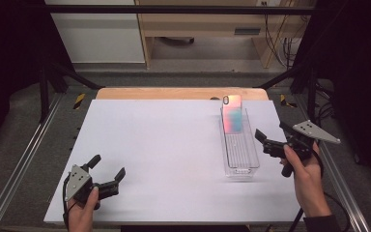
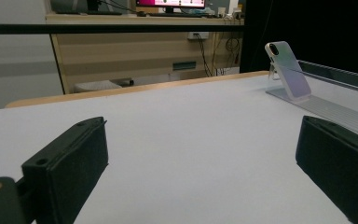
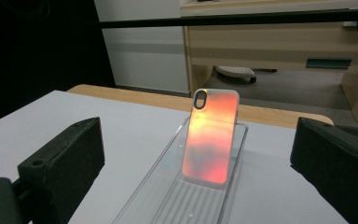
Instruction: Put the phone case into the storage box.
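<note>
Both tongs gape, empty; iridescent phone case [image 3: 210,135] leans in clear tray [image 1: 241,166]

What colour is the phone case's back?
Iridescent phone case: orange-pink, clearest in the right gripper view.

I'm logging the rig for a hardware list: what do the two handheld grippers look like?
Both are black. The left gripper and right gripper each carry a grey three-cornered plate with small holes. Jaws are blocky, flat-faced pads. A thin black cable trails from each. A dark sleeve covers the right wrist.
</note>
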{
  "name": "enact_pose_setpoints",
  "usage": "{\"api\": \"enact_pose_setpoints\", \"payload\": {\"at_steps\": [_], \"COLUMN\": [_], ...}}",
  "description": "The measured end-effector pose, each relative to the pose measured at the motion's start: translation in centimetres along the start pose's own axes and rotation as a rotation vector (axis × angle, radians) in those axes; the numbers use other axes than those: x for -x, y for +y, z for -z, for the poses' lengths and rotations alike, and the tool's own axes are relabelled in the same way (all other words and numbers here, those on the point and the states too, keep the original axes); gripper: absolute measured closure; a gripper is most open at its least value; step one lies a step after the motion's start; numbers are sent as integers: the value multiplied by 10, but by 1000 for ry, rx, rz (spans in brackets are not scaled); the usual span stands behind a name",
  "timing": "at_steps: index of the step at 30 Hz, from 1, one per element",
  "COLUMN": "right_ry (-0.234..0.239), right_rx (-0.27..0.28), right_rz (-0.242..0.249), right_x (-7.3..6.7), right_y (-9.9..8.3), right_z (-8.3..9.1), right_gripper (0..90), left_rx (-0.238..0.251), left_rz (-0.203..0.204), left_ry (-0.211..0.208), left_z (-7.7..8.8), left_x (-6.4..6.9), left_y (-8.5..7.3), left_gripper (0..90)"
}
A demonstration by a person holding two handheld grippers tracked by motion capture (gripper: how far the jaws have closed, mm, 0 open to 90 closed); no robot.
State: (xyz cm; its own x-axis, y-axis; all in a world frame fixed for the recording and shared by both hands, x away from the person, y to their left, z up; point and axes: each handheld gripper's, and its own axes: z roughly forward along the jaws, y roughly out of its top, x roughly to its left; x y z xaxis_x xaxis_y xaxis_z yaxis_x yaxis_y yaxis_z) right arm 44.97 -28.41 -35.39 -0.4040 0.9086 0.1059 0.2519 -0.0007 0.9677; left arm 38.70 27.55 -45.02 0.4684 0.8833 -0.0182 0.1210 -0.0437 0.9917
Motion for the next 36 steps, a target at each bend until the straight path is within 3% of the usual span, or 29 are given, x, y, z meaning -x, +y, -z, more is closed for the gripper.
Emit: {"api": "enact_pose_setpoints", "payload": {"at_steps": [9, 19, 36], "right_ry": [-25, -35, 10], "right_rx": [30, 69, 69], "right_rz": [14, 53, 62], "right_x": [17, 25, 26], "right_y": [-12, -32, -82], "right_z": [22, 38, 43], "right_gripper": [33, 32, 32], "left_rx": [2, 5, 3], "left_rz": [-3, 3, -10], "left_ry": [10, 7, 11], "left_z": [0, 0, 0], "left_x": [-3, -5, -6], "left_y": [-1, -3, -4], "left_gripper": [21, 22, 21]}}
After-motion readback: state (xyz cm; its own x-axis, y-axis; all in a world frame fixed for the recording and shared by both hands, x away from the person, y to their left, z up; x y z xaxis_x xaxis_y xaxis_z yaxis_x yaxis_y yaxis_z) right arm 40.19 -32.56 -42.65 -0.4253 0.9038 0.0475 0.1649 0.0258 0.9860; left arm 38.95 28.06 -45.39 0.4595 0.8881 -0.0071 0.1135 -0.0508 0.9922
